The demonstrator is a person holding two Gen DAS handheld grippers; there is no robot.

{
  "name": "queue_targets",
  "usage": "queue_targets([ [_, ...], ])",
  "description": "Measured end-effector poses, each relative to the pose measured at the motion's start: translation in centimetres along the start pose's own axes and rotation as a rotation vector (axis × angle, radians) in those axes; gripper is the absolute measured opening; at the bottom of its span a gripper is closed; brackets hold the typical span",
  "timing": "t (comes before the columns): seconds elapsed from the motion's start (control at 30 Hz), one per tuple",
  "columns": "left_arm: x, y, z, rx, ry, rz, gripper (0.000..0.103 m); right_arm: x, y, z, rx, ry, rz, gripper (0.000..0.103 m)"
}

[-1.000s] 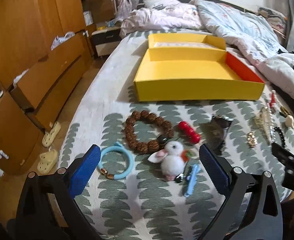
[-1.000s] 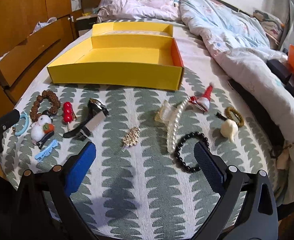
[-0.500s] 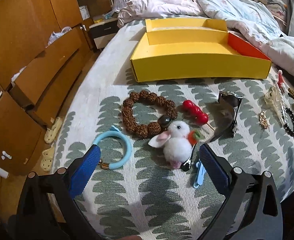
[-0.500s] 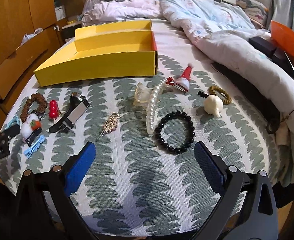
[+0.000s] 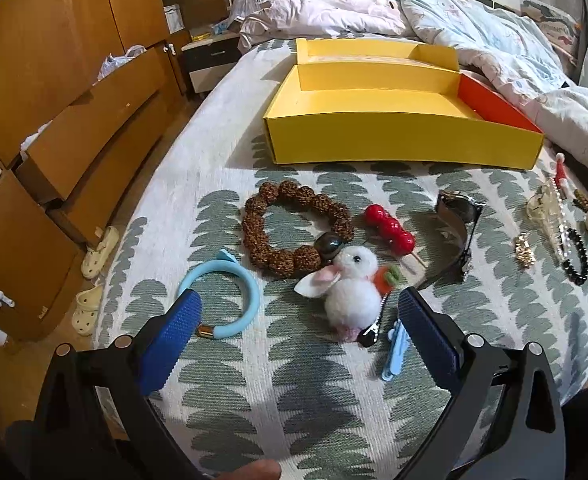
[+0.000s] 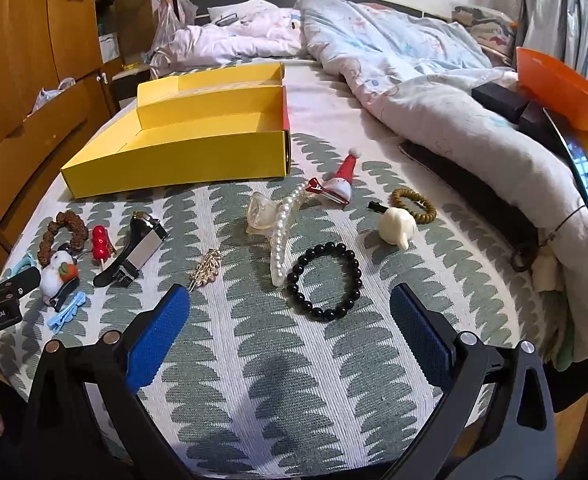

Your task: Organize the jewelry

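Note:
Jewelry lies spread on a patterned cloth on the bed. My left gripper (image 5: 298, 320) is open and empty, just short of a white rabbit hair clip (image 5: 352, 284), a light blue bangle (image 5: 229, 292) and a brown bead bracelet (image 5: 289, 232). My right gripper (image 6: 289, 312) is open and empty, just short of a black bead bracelet (image 6: 326, 280) and a pearl claw clip (image 6: 281, 232). An empty yellow box (image 5: 374, 120) sits behind the pieces; it also shows in the right wrist view (image 6: 197, 148).
Red berry pin (image 5: 390, 229), watch (image 5: 456, 232), blue clip (image 5: 396, 346). Gold leaf brooch (image 6: 206, 269), Santa clip (image 6: 340, 184), cream figurine (image 6: 397, 226), olive bead ring (image 6: 413, 204). Rumpled duvet (image 6: 434, 80) at right, wooden drawers (image 5: 73, 128) beyond the bed's left edge.
Both grippers have moved closer to the jewelry and swung left, so the pieces look larger. Both stay open. Nothing on the cloth has moved.

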State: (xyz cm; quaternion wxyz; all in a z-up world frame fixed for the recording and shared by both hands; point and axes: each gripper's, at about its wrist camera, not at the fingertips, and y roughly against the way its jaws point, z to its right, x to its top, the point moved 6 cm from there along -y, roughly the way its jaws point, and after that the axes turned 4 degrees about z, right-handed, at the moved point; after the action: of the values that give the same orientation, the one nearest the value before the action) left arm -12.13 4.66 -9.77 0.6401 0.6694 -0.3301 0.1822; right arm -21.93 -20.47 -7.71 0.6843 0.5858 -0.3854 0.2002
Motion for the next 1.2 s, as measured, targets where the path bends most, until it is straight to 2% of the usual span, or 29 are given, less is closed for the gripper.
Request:
queue_targets([
  [0.13, -0.12, -0.15, 0.23, 0.0, -0.009, -0.007, 0.097, 0.37, 0.61, 0.17, -0.016, 0.001, 0.032, 0.1],
  [0.4, -0.06, -0.04, 0.22, 0.025, -0.017, 0.007, 0.097, 0.36, 0.94, 0.12, -0.002, -0.003, 0.029, 0.1],
  [0.67, -0.11, 0.0, 0.29, 0.012, -0.014, -0.002, 0.097, 0.49, 0.95, -0.1, -0.01, 0.004, 0.039, 0.1],
  [0.83, -0.52, -0.48, 0.43, -0.029, 0.0, -0.044, 0.097, 0.44, 0.91, -0.27, -0.014, 0.008, 0.036, 0.1],
  [1.2, -0.44, -0.23, 0.5, -0.011, -0.006, -0.028, 0.097, 0.41, 0.7, 0.2, -0.033, 0.002, 0.032, 0.1],
])
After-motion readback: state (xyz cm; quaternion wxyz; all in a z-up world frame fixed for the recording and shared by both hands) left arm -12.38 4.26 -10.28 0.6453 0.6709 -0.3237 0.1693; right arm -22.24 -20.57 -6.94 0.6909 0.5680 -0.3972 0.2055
